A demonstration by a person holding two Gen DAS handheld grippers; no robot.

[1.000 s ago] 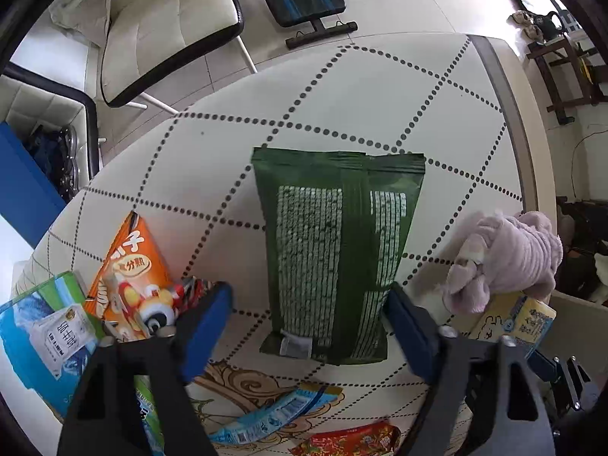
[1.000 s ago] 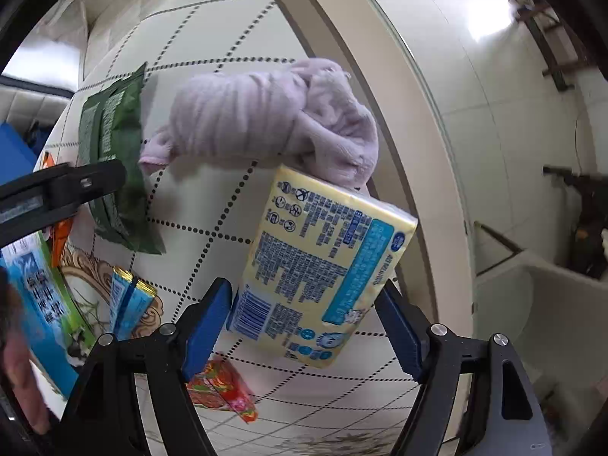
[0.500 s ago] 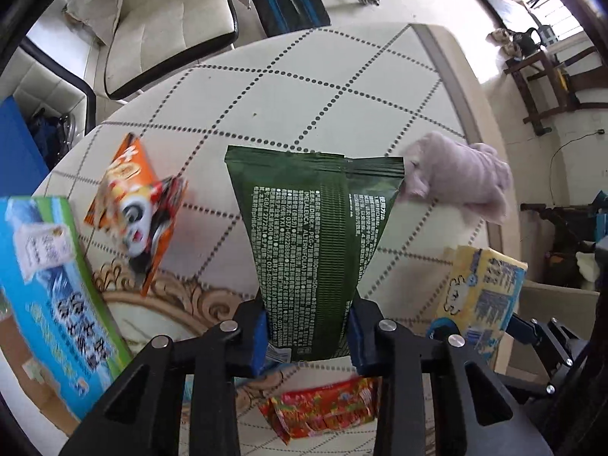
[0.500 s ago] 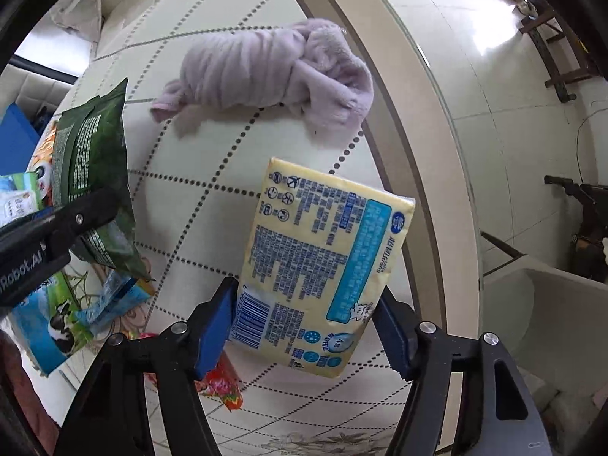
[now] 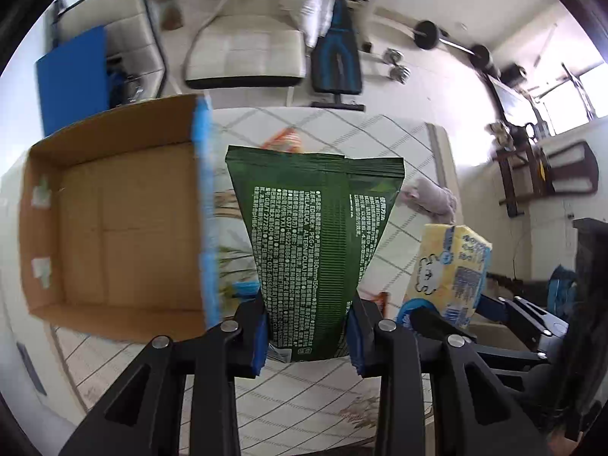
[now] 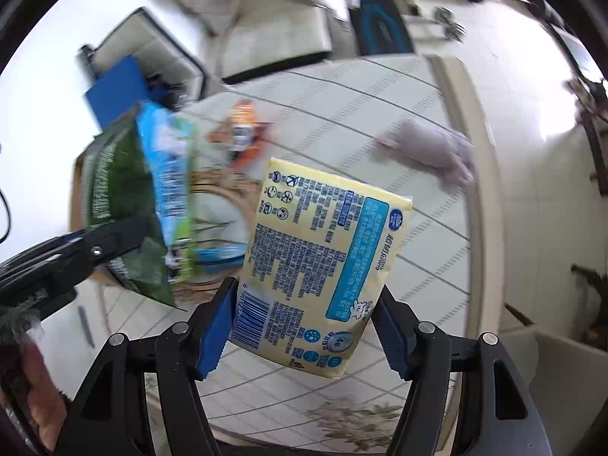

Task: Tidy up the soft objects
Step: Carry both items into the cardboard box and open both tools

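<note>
Left wrist view: my left tongs (image 5: 307,336) now carry the green pouch (image 5: 313,243) up off the table (image 5: 304,395), where a second ago they were spread on either side of it as it lay flat; half a second ago they had closed on its lower end. The blue pads (image 5: 259,338) pinch the pouch's bottom seam, and it stands upright ahead of the tongs, white print facing me, top edge crimped. A cardboard box (image 5: 114,220) has come into view just to the left of the tongs, open at the top, with a blue printed outer wall; its brown floor shows only taped flaps and nothing lying inside. To the right of the tongs the yellow tissue pack (image 5: 450,262) hangs in the air too. My right tongs (image 6: 304,332) pinch that yellow tissue pack (image 6: 323,262) across its lower end, barcode side toward me, tilted with the top leaning left; a second ago it rested on the table between spread fingers. Beyond the pack, far ahead and to the right, the lilac plush toy (image 6: 437,150) lies on the table near its rim, blurred. An orange snack bag (image 6: 243,133) lies ahead and to the left, also smeared by motion.
</note>
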